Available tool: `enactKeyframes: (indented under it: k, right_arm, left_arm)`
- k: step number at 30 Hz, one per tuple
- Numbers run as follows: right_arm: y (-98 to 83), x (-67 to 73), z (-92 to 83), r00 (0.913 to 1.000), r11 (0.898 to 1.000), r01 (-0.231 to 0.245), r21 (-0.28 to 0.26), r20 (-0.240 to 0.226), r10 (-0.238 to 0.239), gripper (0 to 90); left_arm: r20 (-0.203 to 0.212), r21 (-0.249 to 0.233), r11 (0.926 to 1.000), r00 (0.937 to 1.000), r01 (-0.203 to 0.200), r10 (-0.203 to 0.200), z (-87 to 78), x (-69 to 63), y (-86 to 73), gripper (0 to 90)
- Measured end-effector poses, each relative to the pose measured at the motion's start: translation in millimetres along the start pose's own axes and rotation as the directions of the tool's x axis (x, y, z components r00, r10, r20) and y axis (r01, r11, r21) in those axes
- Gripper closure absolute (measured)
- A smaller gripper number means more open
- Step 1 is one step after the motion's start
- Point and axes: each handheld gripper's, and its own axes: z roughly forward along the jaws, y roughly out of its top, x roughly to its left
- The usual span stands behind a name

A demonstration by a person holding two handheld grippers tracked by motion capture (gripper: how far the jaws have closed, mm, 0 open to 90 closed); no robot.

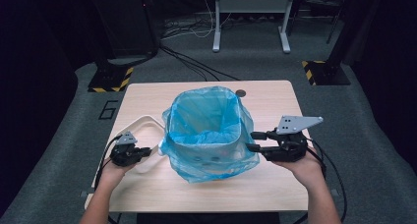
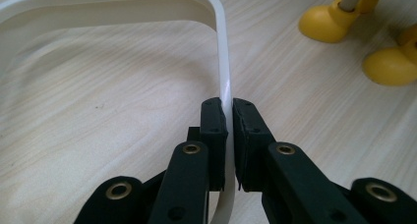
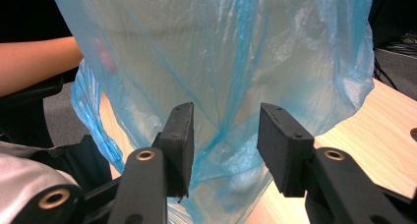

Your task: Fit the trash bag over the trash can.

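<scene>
A white bin lined with a blue plastic bag (image 1: 206,155) stands in the middle of the wooden table (image 1: 275,184). The bag's film (image 3: 221,47) hangs loose over the bin's outside. To its left, a white rounded-square plastic ring (image 1: 142,120) lies flat on the table. My left gripper (image 1: 147,151) is shut on the near side of that ring (image 2: 216,17), its pads pinching the thin band edge-on (image 2: 229,106). My right gripper (image 1: 251,141) is at the bag's right side with jaws apart. Its pads (image 3: 225,111) flank a fold of the blue film without pressing on it.
Two yellow rounded feet (image 2: 324,22) on pale stems stand on the wood just past the ring. A dark round grommet (image 1: 240,93) sits near the table's far edge. Beyond the table are grey floor, cables and stand bases with yellow-black stripes (image 1: 110,79).
</scene>
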Motion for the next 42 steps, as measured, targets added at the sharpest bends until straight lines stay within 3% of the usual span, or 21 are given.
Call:
enactKeyframes:
  k: [16,24,34,42]
  right_arm:
    - [-1.5,-2.1,0.4,1.0000,1.000,-0.007,0.012,0.003,0.007,56.4]
    - [-1.4,-1.5,0.9,1.0000,1.000,-0.008,0.014,0.005,0.008,56.4]
    - [0.1,0.7,-0.8,1.0000,1.000,-0.007,0.004,-0.002,0.007,55.6]
    - [0.2,0.8,-0.2,1.0000,1.000,-0.007,0.006,-0.003,0.007,55.4]
  left_arm:
    - [0.071,-0.021,0.9997,0.9974,0.011,-0.009,-15.9,-2.1,8.9,83.6]
    - [0.073,-0.029,0.9990,0.9968,-0.033,0.035,-23.9,-7.7,18.0,83.6]
    - [0.094,-0.059,0.9962,0.9931,-0.064,0.070,-43.7,-10.2,46.0,83.7]
    - [0.149,-0.093,0.9949,0.9874,-0.038,0.052,-58.2,-9.9,61.6,83.7]
